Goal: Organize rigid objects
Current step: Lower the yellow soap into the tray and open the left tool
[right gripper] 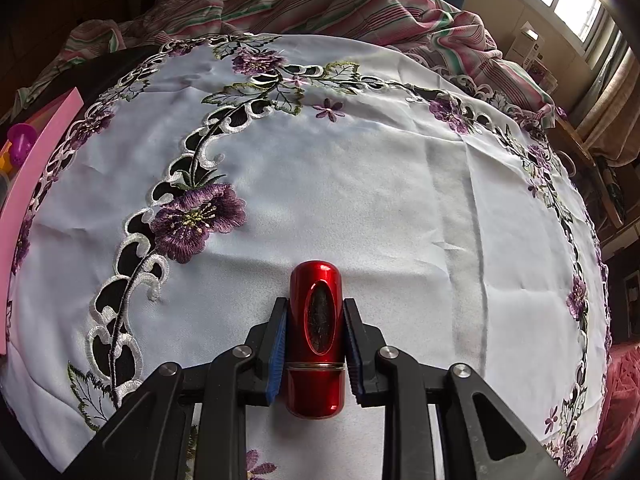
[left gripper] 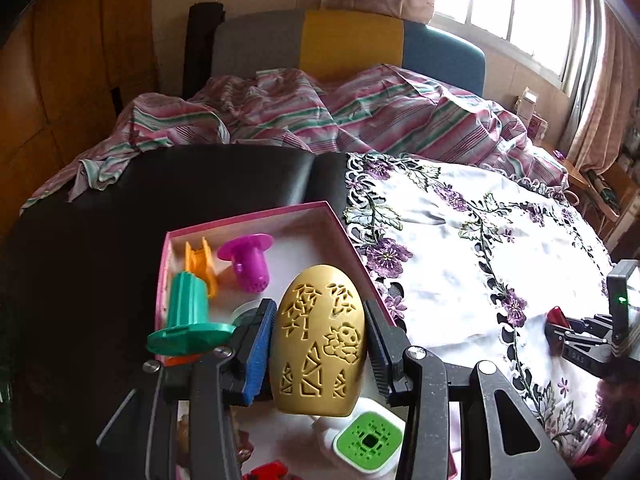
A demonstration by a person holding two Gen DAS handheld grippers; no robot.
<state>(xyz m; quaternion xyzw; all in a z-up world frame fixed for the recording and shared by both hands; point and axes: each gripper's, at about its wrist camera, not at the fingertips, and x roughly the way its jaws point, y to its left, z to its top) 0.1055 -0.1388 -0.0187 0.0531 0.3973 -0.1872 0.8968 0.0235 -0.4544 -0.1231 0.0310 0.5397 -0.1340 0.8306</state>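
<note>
Presently, the left gripper [left gripper: 318,344] is closed on a tan egg-shaped shell [left gripper: 318,340], a hard plastic piece with a panda and angular leaf shapes cut into its smooth domed face. Both ribbed blue pads [left gripper: 256,354] press its sides, and it stands upright above the near part of a pink box [left gripper: 248,216]. The box is shallow, rectangular and pale inside. Within it lie an orange spool [left gripper: 200,264], a magenta perforated cup with a wide flange [left gripper: 248,260], and a teal ribbed post on a round base [left gripper: 190,316]. A green and white square block [left gripper: 368,442] with a grid-patterned top sits below the shell. The box rests on a dark smooth surface [left gripper: 120,220] beside a white cloth [left gripper: 480,260].

The right gripper [right gripper: 316,336] is closed on a glossy red metal cylinder [right gripper: 316,340] with rounded ends, an oval dark window in its side and a thin silver band near its lower part. The cylinder lies lengthwise between the fingers, over the white cloth [right gripper: 360,180]. That cloth is thin, creased fabric with purple embroidered flowers [right gripper: 196,220] and cutwork vines. A striped pink and green sheet [right gripper: 360,4] lies rumpled beyond it. The pink box edge [right gripper: 36,152] shows at far left in the right wrist view.
</note>
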